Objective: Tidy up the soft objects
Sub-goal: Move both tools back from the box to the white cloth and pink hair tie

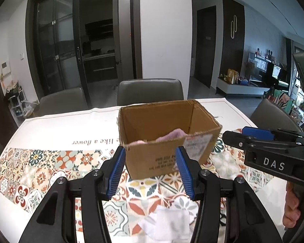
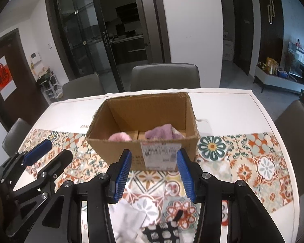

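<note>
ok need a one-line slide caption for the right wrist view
Right gripper open and empty before a cardboard box holding pink and purple cloths; white cloth waits on the patterned tablecloth.

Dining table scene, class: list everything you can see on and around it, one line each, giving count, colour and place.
Open cardboard box: one, brown, mid-table.
Fluffy pink cloth: one, inside box, left.
Purple towel: one, inside box, right.
White cloth: one, near table edge.
Black-and-white patterned cloth: one, beside the white cloth.
Patterned tablecloth: one, multicoloured tiles on white, covering table.
Grey chairs: at least four, around table.
Left gripper: black, blue pads, open, empty.
Right gripper: same, open, empty.
Hand: one, on right gripper's handle.
</note>
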`<state>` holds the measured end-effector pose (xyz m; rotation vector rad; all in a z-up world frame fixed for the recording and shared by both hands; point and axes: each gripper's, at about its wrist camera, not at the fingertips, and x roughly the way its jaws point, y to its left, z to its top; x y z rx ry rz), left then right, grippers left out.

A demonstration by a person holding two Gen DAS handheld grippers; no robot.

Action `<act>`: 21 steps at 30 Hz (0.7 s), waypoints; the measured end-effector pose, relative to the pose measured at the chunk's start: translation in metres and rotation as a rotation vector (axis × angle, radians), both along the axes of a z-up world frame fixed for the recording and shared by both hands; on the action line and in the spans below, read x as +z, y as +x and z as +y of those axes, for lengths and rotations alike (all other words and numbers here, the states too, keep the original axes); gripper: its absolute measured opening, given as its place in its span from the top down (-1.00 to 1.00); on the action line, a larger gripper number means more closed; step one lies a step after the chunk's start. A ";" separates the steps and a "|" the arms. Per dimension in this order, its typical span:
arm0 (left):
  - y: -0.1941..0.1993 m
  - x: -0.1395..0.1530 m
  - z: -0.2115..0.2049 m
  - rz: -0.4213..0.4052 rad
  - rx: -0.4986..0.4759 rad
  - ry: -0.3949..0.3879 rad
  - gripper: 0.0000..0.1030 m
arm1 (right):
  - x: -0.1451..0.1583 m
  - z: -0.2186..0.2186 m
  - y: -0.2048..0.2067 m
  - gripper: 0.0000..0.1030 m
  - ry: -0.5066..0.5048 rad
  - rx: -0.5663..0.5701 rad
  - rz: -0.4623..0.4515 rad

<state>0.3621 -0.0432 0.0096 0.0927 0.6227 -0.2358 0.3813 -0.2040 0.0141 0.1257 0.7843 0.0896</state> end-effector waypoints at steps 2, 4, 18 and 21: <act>-0.008 -0.002 0.001 0.006 -0.007 0.002 0.02 | -0.002 -0.001 -0.007 0.04 0.001 -0.010 0.006; -0.016 -0.005 0.002 0.009 -0.011 0.008 0.02 | -0.003 -0.002 -0.013 0.03 0.004 -0.015 0.010; -0.056 -0.032 0.004 0.077 -0.042 0.037 0.01 | -0.024 0.003 -0.060 0.03 -0.029 -0.020 0.054; -0.064 -0.039 0.006 0.076 -0.050 0.053 0.01 | -0.037 0.000 -0.068 0.03 -0.010 -0.040 0.092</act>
